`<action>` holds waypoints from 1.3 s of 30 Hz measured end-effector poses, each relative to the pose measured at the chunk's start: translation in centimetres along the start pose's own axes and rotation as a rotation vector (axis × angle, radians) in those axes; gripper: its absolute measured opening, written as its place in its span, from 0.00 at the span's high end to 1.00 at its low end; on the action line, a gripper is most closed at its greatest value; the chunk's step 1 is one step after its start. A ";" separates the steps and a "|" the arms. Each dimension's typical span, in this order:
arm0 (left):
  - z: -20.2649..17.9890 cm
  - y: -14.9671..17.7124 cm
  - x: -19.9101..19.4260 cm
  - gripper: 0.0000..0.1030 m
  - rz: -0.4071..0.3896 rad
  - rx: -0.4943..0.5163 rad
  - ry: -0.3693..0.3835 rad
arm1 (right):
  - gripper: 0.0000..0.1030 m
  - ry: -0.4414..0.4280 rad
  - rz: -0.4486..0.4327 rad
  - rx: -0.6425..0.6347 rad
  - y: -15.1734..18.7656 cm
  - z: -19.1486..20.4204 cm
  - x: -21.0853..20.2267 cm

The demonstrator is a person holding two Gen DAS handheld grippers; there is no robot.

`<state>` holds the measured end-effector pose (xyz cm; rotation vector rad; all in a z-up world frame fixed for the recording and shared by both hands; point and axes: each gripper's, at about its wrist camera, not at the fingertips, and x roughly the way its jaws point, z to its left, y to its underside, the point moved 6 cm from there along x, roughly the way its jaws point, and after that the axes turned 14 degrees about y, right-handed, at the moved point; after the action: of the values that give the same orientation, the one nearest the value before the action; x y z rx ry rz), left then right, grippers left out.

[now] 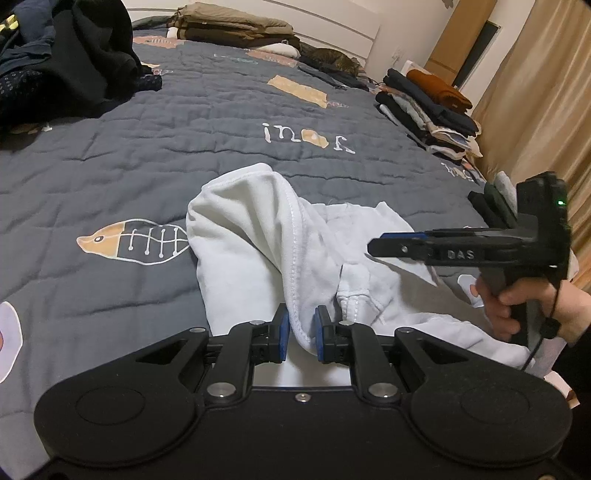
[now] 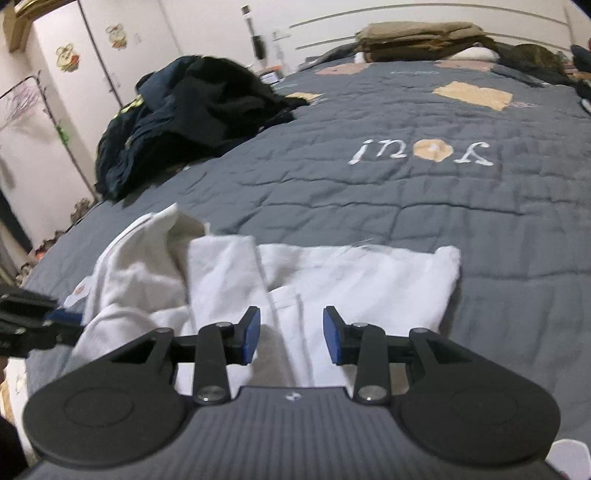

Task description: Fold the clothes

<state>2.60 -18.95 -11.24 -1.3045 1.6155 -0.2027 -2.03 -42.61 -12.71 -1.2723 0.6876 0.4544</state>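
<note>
A white garment (image 1: pixel 258 236) of soft, fleecy cotton lies crumpled on the grey quilted bedspread (image 1: pixel 184 129), low in the middle of both views. In the left wrist view it humps up into a rounded fold with a stitched hem running down its centre; in the right wrist view (image 2: pixel 354 280) its right part lies flatter, ending in a blunt corner at centre right.

The left gripper (image 1: pixel 301 332), at lower centre of its own view, is clenched on that stitched hem, blue pads pressing the cloth from both sides. The right gripper (image 2: pixel 291 330) stands released at lower centre of its view, blue pads parted over the white cloth and not pressing it. In the left wrist view it enters from the right edge (image 1: pixel 391 245), held by a hand (image 1: pixel 524 310) and lying level above the garment.

The bedspread is stitched in puckered squares, with a printed fish skeleton (image 1: pixel 136 240) at centre left, beside the garment's left edge, and white lettering (image 1: pixel 310 138) above the centre. Between garment and lettering the quilt lies bare.

A loose heap of dark clothes (image 1: pixel 66 55) fills the upper left. A stack of folded clothes (image 1: pixel 428 103), topped by a rust-brown piece, sits at the bed's right edge by beige curtains (image 1: pixel 535 92). Folded khaki bedding (image 1: pixel 236 26) lies at the top against the white headboard (image 1: pixel 332 26)
</note>
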 end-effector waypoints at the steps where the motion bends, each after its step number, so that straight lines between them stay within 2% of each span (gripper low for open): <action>1: -0.1 0.0 0.0 0.86 0.000 0.001 -0.001 | 0.65 -0.007 -0.002 0.005 -0.2 -0.1 0.2; 5: -0.3 0.0 0.2 0.86 -0.001 0.006 -0.002 | 0.65 -0.031 0.010 0.007 -0.6 0.1 1.1; 16: -0.2 -0.1 0.4 0.86 -0.005 0.001 0.001 | 0.66 -0.030 0.058 -0.018 0.1 1.2 3.4; 20: -0.2 -0.2 0.4 0.86 -0.006 0.003 -0.001 | 0.89 -0.070 0.063 -0.013 0.3 1.7 3.4; 26: -0.2 -0.3 0.4 0.86 -0.012 0.001 0.001 | 0.94 -0.090 0.041 0.103 -0.7 0.0 2.3; 29: -0.3 -0.3 0.4 0.86 -0.012 0.003 0.001 | 1.00 -0.075 0.012 0.174 -1.5 -1.7 1.5; 34: -0.3 -0.3 0.3 0.86 -0.012 0.002 0.002 | 1.00 -0.035 -0.017 0.226 -2.0 -3.8 0.9; 39: -0.4 -0.3 0.4 0.86 -0.010 0.004 0.001 | 0.96 -0.049 -0.002 0.172 -2.0 -2.7 1.7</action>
<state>2.50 -19.53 -11.11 -1.3098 1.6088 -0.2122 -0.06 -45.78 -12.90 -1.0968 0.6689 0.4146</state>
